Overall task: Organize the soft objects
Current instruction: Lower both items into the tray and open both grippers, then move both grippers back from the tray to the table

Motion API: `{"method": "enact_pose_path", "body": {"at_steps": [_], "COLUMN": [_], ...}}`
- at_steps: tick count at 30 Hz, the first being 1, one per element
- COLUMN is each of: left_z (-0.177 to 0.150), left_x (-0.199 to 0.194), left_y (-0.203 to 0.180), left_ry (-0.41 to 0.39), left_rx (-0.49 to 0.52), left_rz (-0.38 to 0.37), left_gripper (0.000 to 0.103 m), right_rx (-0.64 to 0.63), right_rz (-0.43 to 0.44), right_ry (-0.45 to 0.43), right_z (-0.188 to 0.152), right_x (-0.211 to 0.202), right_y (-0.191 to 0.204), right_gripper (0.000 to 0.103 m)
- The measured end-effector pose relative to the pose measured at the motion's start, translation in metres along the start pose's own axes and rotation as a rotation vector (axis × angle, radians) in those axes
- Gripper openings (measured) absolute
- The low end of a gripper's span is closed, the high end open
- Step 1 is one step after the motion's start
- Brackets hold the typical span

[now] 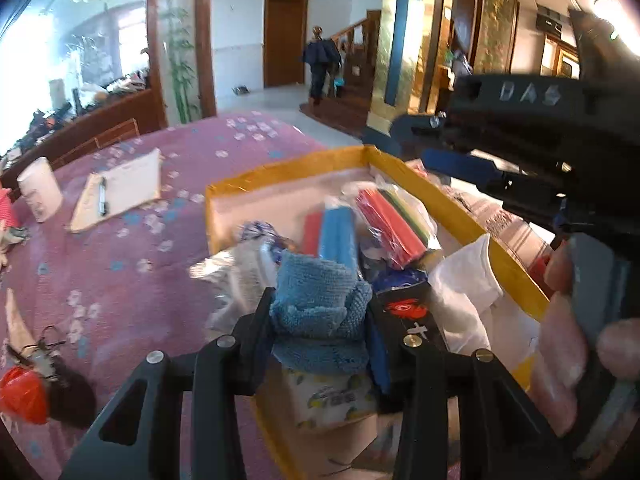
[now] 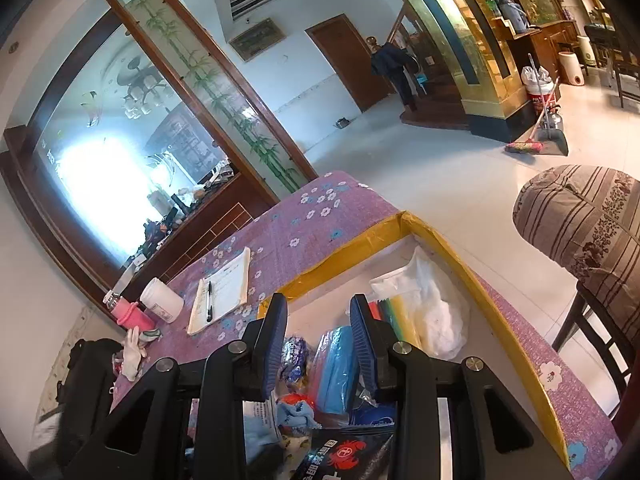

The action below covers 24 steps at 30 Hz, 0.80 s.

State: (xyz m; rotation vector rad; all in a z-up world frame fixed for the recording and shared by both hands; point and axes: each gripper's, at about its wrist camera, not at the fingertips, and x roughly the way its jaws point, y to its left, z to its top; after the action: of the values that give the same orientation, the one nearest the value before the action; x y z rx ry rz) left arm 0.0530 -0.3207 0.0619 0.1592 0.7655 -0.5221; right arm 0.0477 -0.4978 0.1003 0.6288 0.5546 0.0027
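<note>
My left gripper [image 1: 320, 300] is shut on a folded blue terry cloth [image 1: 316, 280], held just above a cardboard box with a yellow taped rim [image 1: 288, 168]. Inside the box lie a blue roll [image 1: 338, 232], a wrapped multi-colour pack [image 1: 392, 224], a white plastic bag [image 1: 468, 292] and a lemon-print tissue pack [image 1: 332, 396]. My right gripper [image 2: 320, 332] hovers open over the same box [image 2: 460, 248], with nothing between its pads; the blue roll [image 2: 338, 364] lies below them. In the left wrist view the right gripper [image 1: 420, 148] reaches in from the right, a hand [image 1: 560, 320] on its handle.
The box stands on a purple flowered tablecloth [image 1: 120, 280]. To its left lie a notepad with a pen [image 1: 120, 188], a white jar [image 1: 40, 194] and a red item [image 1: 20, 396]. A striped chair cushion [image 2: 588, 232] is at the right. A person [image 1: 320, 60] stands far off by the stairs.
</note>
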Motion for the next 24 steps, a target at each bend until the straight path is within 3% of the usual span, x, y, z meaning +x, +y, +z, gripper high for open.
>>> {"method": "enact_pose_path", "body": {"at_steps": [4,6,8,10,13,14,16,18,24], "left_z": [-0.004,-0.005,-0.006,-0.006,-0.006,-0.005,-0.004,-0.003,-0.001], "left_x": [0.013,0.018,0.021,0.020,0.014,0.012,0.004,-0.005,-0.018], "left_y": [-0.005,-0.004,0.001,0.008,0.014,0.016,0.017,0.019,0.013], "left_ry": [0.031,0.049,0.055,0.044,0.024,0.010,-0.022,-0.066,-0.133], "left_rx": [0.017,0.016,-0.008,-0.036,-0.050,-0.053,-0.052,-0.056,-0.014], "left_rz": [-0.024,-0.051,-0.055,-0.083,-0.097,-0.095,-0.093,-0.103,-0.047], "left_gripper": [0.042,0.052,0.072,0.077,0.079,0.079,0.082,0.088,0.090], "right_rx": [-0.011,-0.018,-0.032,-0.066,-0.133,-0.176,-0.224,-0.249,-0.297], "right_rz": [-0.004,-0.008,-0.023,-0.064,-0.140,-0.204,-0.273,-0.326,-0.418], "right_ry": [0.003,-0.002,-0.011,-0.036,-0.094,-0.130,-0.177,-0.234,-0.319], "right_z": [0.000,0.000,0.000,-0.001,-0.003,-0.004,-0.005,-0.007,-0.006], "right_x": [-0.001,-0.001,-0.003,-0.006,-0.013,-0.017,-0.022,-0.030,-0.043], "right_y": [0.002,0.005,0.009,0.015,0.026,0.033,0.042,0.047,0.055], "right_gripper": [0.035,0.035,0.035,0.035,0.037,0.039,0.054,0.059,0.062]}}
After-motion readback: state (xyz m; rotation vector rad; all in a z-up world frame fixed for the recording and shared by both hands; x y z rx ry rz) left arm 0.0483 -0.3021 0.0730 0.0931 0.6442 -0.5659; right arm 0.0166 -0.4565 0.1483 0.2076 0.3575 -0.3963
